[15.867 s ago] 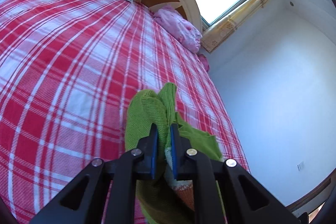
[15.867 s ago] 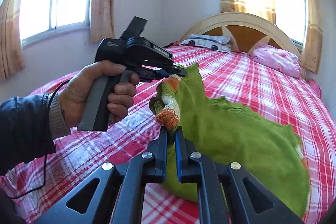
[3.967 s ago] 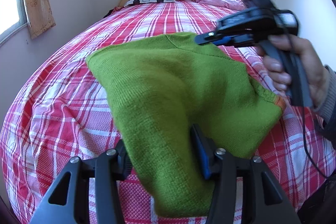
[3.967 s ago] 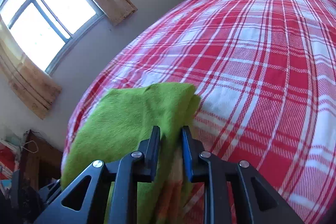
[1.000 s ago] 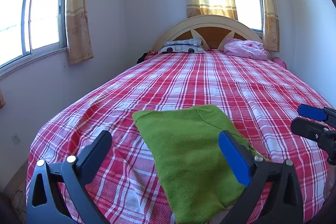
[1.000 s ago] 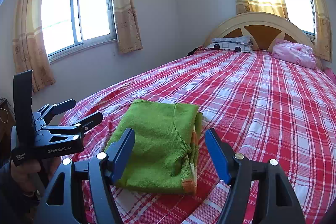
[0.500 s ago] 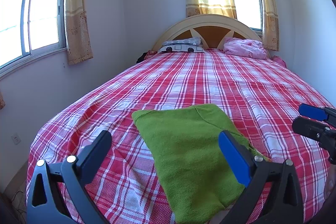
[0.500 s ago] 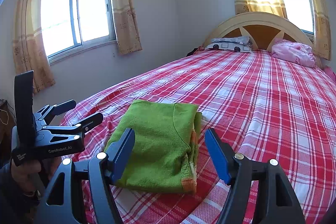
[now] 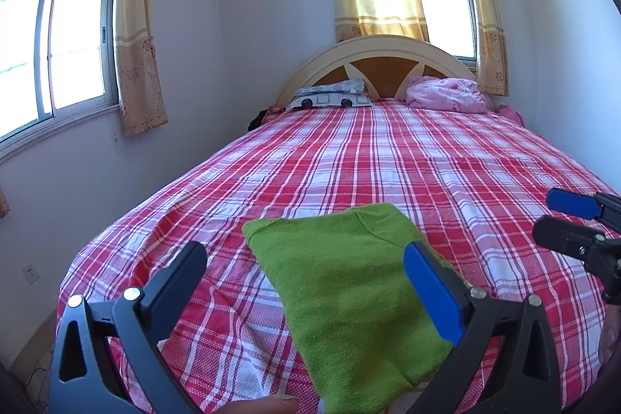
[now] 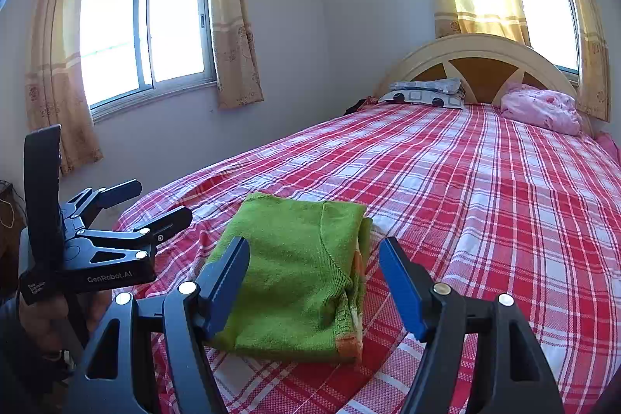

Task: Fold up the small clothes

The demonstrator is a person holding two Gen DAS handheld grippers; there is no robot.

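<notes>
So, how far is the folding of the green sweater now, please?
Done, it appears: the green knitted sweater lies as a compact folded rectangle, flat on the red and white checked bedsheet, with an orange hem at its near edge. In hand: nothing; the left claw and the right claw are both open above it. Left: perhaps nothing, since no other loose small garment is visible.

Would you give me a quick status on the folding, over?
Left gripper open, right gripper open, both empty. Green sweater folded, flat on bed. Nothing in the way.
</notes>
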